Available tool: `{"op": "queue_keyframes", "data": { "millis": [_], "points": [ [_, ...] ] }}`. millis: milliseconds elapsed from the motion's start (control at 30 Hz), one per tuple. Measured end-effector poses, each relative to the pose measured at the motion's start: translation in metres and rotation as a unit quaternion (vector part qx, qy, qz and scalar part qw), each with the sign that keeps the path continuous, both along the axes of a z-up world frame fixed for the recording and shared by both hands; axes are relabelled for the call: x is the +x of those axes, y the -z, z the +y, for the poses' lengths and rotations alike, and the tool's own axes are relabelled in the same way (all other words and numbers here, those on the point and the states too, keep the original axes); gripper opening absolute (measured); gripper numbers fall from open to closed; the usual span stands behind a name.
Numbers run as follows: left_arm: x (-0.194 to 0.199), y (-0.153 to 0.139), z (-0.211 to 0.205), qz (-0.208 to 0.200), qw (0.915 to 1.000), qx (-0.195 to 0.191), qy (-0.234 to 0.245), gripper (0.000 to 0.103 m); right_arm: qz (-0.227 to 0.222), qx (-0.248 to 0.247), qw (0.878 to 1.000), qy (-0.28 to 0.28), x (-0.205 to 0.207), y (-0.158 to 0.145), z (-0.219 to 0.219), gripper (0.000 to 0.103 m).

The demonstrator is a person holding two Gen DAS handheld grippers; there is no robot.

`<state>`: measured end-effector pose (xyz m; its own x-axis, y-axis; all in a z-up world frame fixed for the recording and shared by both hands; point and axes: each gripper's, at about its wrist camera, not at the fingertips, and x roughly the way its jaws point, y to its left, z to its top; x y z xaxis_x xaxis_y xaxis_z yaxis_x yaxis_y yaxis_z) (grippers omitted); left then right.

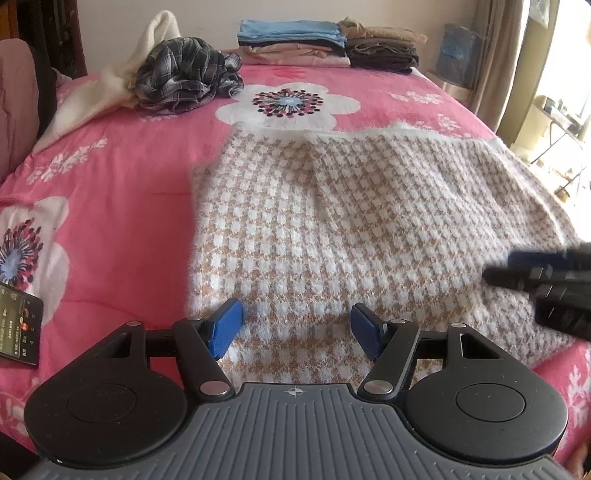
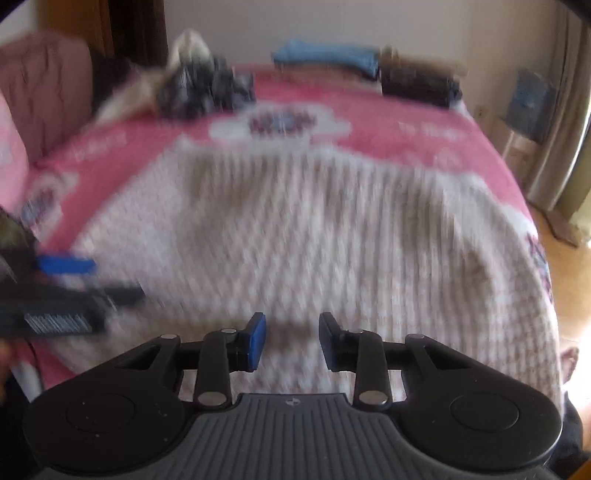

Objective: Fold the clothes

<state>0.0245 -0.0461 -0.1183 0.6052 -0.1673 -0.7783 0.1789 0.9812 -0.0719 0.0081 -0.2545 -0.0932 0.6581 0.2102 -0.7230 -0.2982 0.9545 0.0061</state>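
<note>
Left wrist view: nearest the camera, the left gripper (image 1: 297,328) hangs just above the near hem of a tan-and-white houndstooth sweater (image 1: 332,229), its blue-padded jaws spread wide with nothing between them. That sweater lies spread on a pink floral bedspread (image 1: 129,177). Left of the sweater, at the picture's edge, lies a lit phone (image 1: 18,325). Beyond the sweater on the left sits a crumpled dark plaid shirt (image 1: 188,74) atop a cream garment (image 1: 107,88). Beyond it on the right stand two folded stacks, one topped with blue cloth (image 1: 291,33), the other dark (image 1: 384,55). Over the sweater's right side reaches the right gripper (image 1: 498,271), blurred.

Right wrist view, heavily blurred: the right gripper (image 2: 291,338) hovers over the sweater's (image 2: 314,229) near hem, jaws parted and empty. Over the sweater's left side is the left gripper (image 2: 96,277). Beyond the sweater, the plaid shirt (image 2: 203,88) and stacks appear as smears.
</note>
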Motion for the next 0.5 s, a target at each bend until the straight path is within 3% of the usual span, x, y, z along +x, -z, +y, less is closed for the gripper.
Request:
{"op": "queue_keyframes", "data": {
  "millis": [100, 200, 300, 433, 500],
  "points": [
    [0.0, 0.0, 0.002, 0.001, 1.0, -0.009, -0.003, 0.066, -0.003, 0.009, 1.0, -0.006, 0.005, -0.006, 0.006, 0.034],
    [0.0, -0.001, 0.005, 0.003, 0.9998, -0.019, -0.007, 0.066, 0.045, 0.0, 0.999, -0.023, 0.018, 0.022, 0.015, 0.035],
    [0.001, -0.001, 0.007, 0.001, 0.9997, -0.023, -0.008, 0.066, 0.04, -0.021, 0.999, -0.022, 0.02, 0.023, 0.024, 0.036],
    [0.0, -0.001, 0.006, 0.0, 0.9997, -0.023, -0.011, 0.066, 0.021, 0.024, 0.999, -0.022, 0.016, 0.002, 0.025, 0.036],
    [0.0, 0.0, 0.006, -0.001, 0.9997, -0.022, -0.011, 0.066, 0.025, 0.014, 0.999, -0.028, 0.017, 0.006, 0.031, 0.036]
  ]
}}
